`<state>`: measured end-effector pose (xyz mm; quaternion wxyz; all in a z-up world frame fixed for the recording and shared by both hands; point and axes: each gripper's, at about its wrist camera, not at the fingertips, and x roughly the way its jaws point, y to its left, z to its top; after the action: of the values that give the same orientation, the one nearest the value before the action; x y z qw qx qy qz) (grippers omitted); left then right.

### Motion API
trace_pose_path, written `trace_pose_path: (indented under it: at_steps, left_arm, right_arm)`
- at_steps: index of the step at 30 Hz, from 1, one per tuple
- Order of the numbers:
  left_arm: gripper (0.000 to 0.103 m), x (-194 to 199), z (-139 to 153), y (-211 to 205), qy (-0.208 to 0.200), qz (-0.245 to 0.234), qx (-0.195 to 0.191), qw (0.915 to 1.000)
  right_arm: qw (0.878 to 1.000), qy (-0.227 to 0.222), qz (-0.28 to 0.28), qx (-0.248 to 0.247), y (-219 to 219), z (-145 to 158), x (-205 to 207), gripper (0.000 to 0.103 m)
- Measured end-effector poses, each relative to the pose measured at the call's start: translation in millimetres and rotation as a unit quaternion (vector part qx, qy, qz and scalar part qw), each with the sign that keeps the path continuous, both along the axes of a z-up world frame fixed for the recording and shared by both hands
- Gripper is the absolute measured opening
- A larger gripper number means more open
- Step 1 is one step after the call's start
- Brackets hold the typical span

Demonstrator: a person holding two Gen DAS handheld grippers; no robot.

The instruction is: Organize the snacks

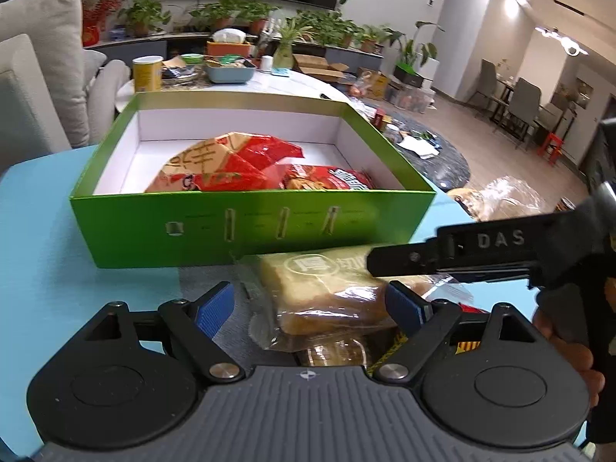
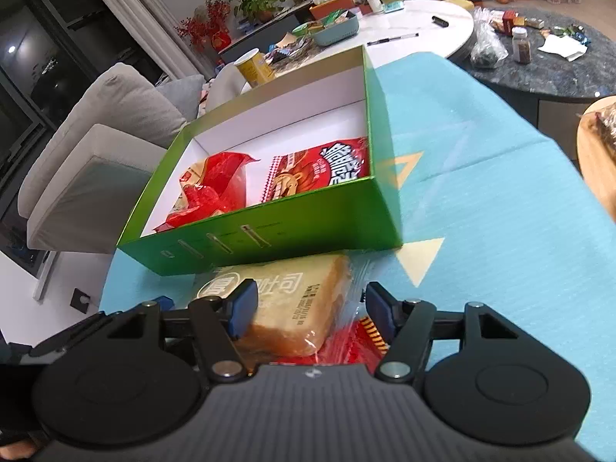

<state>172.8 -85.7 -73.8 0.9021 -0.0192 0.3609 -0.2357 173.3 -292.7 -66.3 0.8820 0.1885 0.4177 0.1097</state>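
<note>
In the right view alone, yellow triangles (image 2: 421, 260) mark the cloth (image 2: 500, 192).

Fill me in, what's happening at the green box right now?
A person is holding a pair of tongs in each hand over a bagged loaf of sliced bread that lies on the blue tablecloth, just in front of the green box. The left tongs and right tongs both stand open with the loaf between their fingers, not squeezing it. Two red snack packets already lie inside the box. Another red packet sits under the loaf.
</note>
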Motion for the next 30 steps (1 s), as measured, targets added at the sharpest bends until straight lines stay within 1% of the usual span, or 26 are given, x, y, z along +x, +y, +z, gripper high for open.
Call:
trace_pose_path:
  at_steps: [6,9,12,21,23,25,30]
  left_arm:
    - [0.084,-3,1,7,0.000,-0.009,-0.001,1.0000]
    - [0.084,-6,2,18,-0.003,-0.002,0.005,1.0000]
    - [0.083,-6,1,35,0.000,0.017,0.010,0.9998]
    - [0.083,-10,-7,92,0.006,0.088,0.002,0.9961]
    - [0.083,-11,-8,102,0.007,0.097,-0.004,0.9952]
    - [0.083,-13,-10,107,0.009,0.105,-0.007,0.9944]
    - [0.084,-12,-15,113,0.015,0.102,-0.014,0.9946]
  right_arm:
    - [1.000,0.007,0.023,-0.001,17,2,3,0.062]
    - [0.999,0.005,0.040,-0.008,31,5,5,0.062]
    - [0.998,0.008,0.059,-0.010,46,6,7,0.062]
    - [0.993,0.004,0.119,-0.018,94,10,11,0.062]
    - [0.992,0.008,0.125,-0.018,99,9,12,0.061]
    - [0.992,0.008,0.124,-0.031,105,8,13,0.061]
    - [0.992,0.021,0.118,-0.045,111,5,15,0.062]
